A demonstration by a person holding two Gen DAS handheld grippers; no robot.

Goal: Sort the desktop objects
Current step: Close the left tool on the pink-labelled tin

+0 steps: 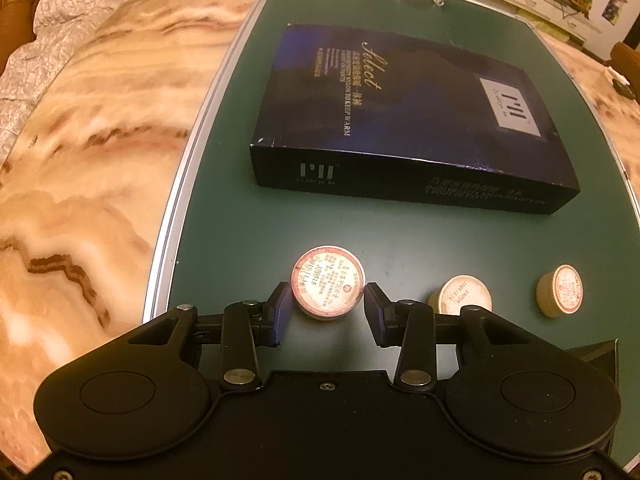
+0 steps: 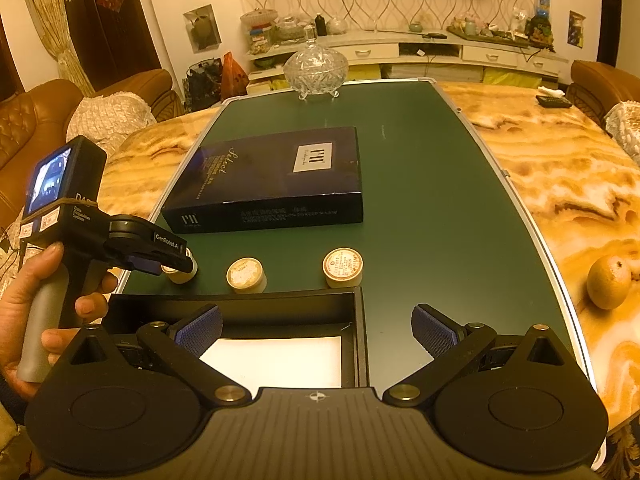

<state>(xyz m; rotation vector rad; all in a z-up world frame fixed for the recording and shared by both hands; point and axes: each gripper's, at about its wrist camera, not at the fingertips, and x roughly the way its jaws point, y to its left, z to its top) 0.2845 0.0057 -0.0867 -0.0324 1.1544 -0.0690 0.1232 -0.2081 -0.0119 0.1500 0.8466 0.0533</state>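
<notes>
Three small round jars stand in a row on the green mat point(image 1: 400, 232). In the left wrist view my left gripper point(image 1: 325, 304) is open, its pads on either side of the left jar point(image 1: 328, 283), close to it but with small gaps. The middle jar point(image 1: 461, 295) and the right jar point(image 1: 560, 290) stand beside it. In the right wrist view the left gripper point(image 2: 176, 266) is around the left jar point(image 2: 182, 274), with the middle jar point(image 2: 246, 275) and right jar point(image 2: 343, 267) beyond. My right gripper point(image 2: 316, 330) is open and empty above an open black box point(image 2: 362, 332).
A flat dark blue box point(image 1: 400, 120) lies on the mat behind the jars. A glass lidded bowl point(image 2: 316, 66) stands at the mat's far end. An orange point(image 2: 608, 282) and a remote point(image 2: 554, 101) lie on the marble table point(image 2: 560, 168) at right.
</notes>
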